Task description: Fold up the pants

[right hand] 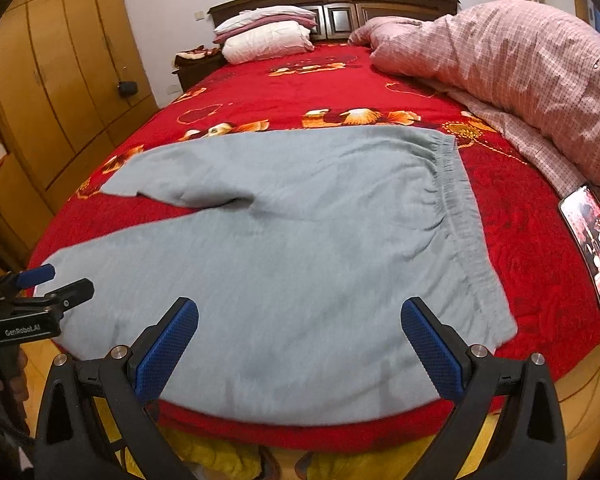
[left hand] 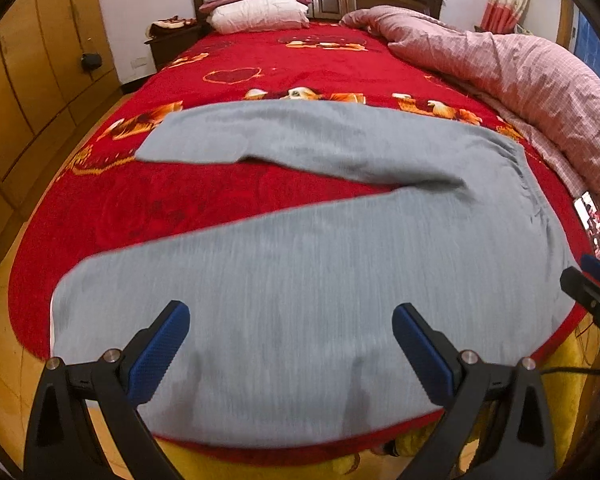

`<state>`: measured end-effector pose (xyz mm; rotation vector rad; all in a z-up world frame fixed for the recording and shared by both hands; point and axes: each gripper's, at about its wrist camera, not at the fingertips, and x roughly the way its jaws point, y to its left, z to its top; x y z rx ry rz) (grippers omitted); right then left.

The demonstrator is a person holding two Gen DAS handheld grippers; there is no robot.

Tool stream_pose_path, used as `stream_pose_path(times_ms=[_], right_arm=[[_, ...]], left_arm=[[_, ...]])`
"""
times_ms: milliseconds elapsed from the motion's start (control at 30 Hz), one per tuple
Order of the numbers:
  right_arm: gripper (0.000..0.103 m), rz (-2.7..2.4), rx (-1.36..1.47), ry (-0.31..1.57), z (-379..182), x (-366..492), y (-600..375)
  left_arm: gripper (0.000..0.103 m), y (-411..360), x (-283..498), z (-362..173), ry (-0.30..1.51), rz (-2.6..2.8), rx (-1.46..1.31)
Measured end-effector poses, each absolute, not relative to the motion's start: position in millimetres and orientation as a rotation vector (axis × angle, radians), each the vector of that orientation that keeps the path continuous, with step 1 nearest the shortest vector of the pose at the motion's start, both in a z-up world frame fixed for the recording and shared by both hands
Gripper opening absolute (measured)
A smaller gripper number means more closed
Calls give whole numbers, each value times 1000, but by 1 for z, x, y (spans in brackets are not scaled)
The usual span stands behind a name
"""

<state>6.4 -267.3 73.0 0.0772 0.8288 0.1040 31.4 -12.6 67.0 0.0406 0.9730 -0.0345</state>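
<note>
Grey pants (left hand: pixel 308 264) lie spread flat on a red bed cover (left hand: pixel 188 200), waistband at the right, the two legs running left and splayed apart. My left gripper (left hand: pixel 291 320) hovers open over the near leg by the bed's front edge, nothing between its blue pads. In the right wrist view the same pants (right hand: pixel 300 240) show their elastic waistband (right hand: pixel 456 208). My right gripper (right hand: pixel 300 316) is open above the hip area near the front edge. The left gripper (right hand: pixel 44 284) shows at the left edge of that view; the right gripper's fingertips (left hand: pixel 596 276) show at the right edge of the left wrist view.
A phone (right hand: pixel 592 240) with a lit screen lies on the bed right of the waistband. A pink checked quilt (right hand: pixel 500 64) is bunched along the right side. Pillows (right hand: pixel 268 36) stack by the headboard. Wooden wardrobes (left hand: pixel 28 80) line the left wall.
</note>
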Motion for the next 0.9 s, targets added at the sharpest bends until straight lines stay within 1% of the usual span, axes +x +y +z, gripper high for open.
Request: stream_pose_path(times_ms=[467, 900], right_arm=[[103, 104, 57, 872, 97, 91, -298], [103, 94, -6, 949, 93, 170, -317]], left_arm=[[103, -18, 128, 87, 993, -99, 106], [103, -16, 229, 72, 1077, -155, 143]])
